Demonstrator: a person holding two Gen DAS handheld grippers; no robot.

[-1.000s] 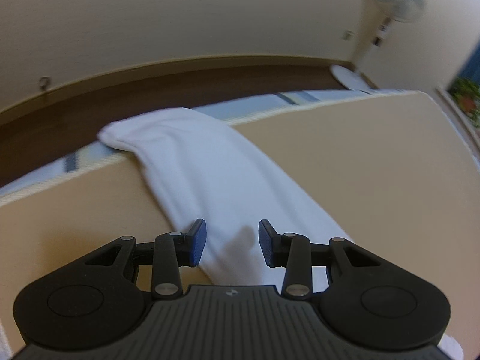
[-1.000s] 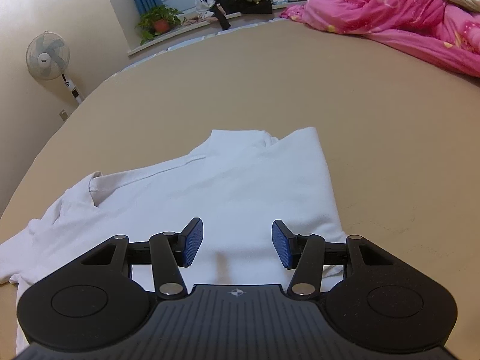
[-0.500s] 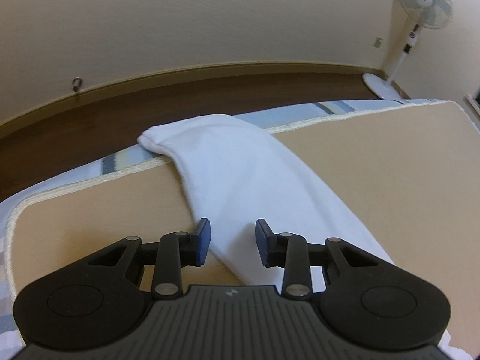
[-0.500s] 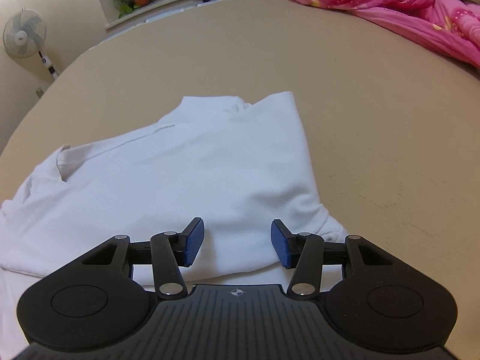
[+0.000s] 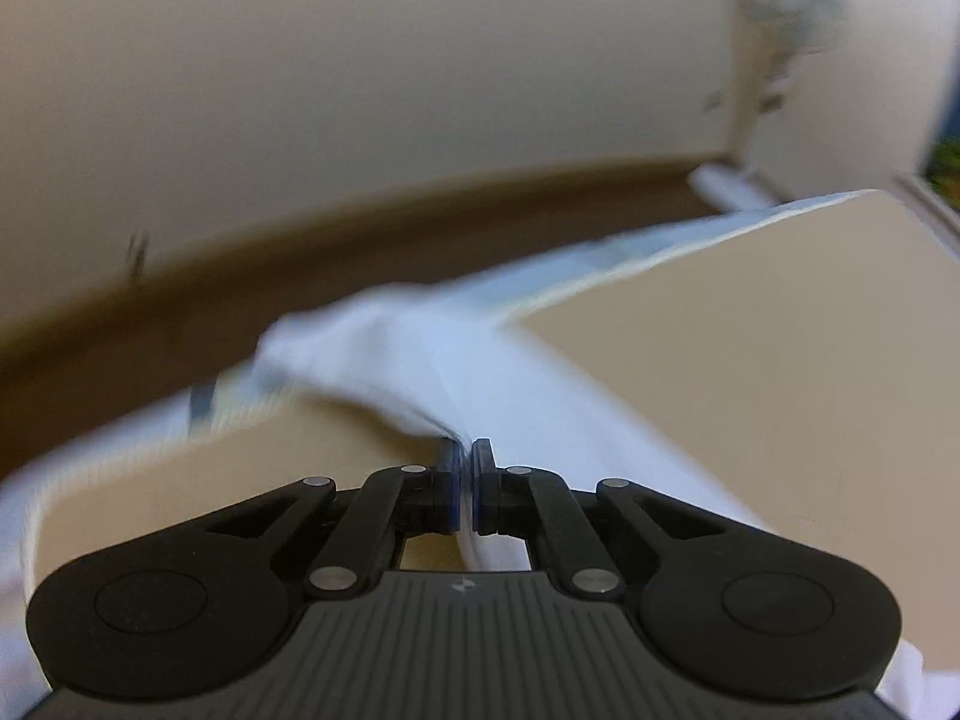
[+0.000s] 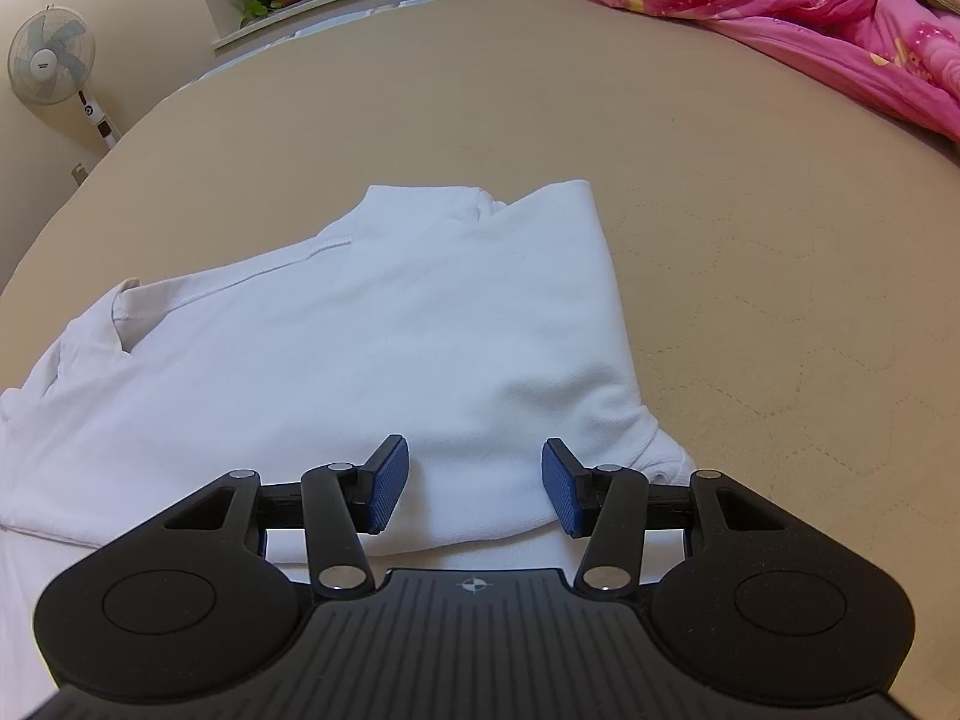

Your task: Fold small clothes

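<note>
Your left fingers (image 5: 449, 483) are clenched on a pinched ridge of the white garment (image 5: 480, 372), which runs off toward 11 o'clock over the edge of the tan bed (image 5: 750, 360); that view is blurred. Your right fingers (image 6: 384, 489) are spread apart, released, poised over the garment's near fold. The garment lies flat on the bed, its collar toward 12 o'clock, with a pink quilt (image 6: 840, 18) at 2 o'clock.

Both wrist views low over shirt (image 6: 360, 330)
</note>
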